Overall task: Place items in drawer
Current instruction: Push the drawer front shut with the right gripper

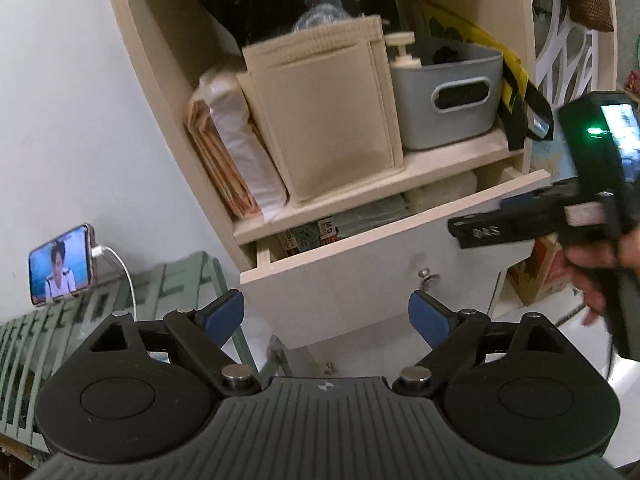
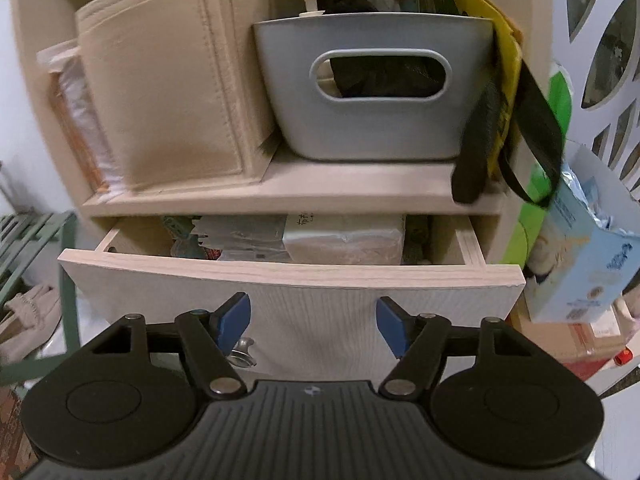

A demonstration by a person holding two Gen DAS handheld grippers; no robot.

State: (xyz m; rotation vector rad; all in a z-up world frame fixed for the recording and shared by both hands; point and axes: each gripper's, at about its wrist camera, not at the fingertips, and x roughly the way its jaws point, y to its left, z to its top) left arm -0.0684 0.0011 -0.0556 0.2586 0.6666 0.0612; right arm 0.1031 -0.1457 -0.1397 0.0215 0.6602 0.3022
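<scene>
We are facing a pale wooden shelf unit [image 2: 280, 196]; its light wood drawer [image 2: 292, 272] is standing pulled out below, packets lying inside. Our left gripper [image 1: 326, 314] and right gripper [image 2: 314, 320] are hovering near its front, both gaping, empty.

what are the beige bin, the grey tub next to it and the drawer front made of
Beige bin: looks like felt or stiff fabric, matte, with stitched seams along its edges.
Grey tub: apparently moulded plastic, smooth with a slight sheen, rounded corners and a cut-out handle slot.
Drawer front: likely laminated wood board, pale with a fine printed grain; its top edge shows a raw wood-like strip.
</scene>
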